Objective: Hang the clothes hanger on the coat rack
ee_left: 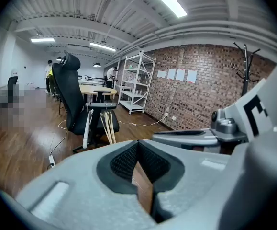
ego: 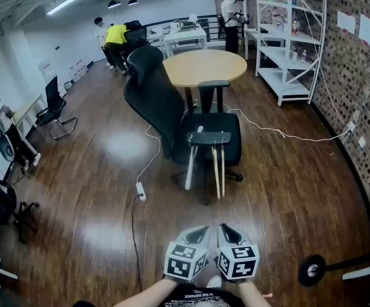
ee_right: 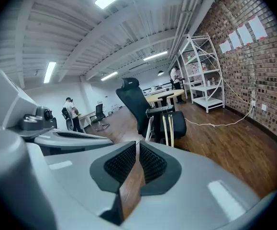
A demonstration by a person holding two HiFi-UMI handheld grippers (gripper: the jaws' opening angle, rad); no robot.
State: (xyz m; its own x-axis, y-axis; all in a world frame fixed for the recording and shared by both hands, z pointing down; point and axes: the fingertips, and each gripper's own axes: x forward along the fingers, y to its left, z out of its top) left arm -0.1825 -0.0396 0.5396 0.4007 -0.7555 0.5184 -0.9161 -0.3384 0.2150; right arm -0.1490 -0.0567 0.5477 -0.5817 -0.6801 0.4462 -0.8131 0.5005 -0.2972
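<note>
You held left tool (ego: pixel 196 235) and right tool (ego: pixel 229 234) closed, empty.
Hangers (ego: pixel 191 166) hung on the chair (ego: pixel 153 94) arm, well ahead; likely light, stiff, slick, so grip the shoulder near the hook.

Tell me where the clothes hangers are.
Head view, centre: the clothes hangers dangle from the near armrest of the black office chair, in front of the round wooden table.

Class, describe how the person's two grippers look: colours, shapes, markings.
Both the left gripper and right gripper have pale grey moulded shells, black ribbed pads inside the fingers, and a cube with black-and-white square markers.
</note>
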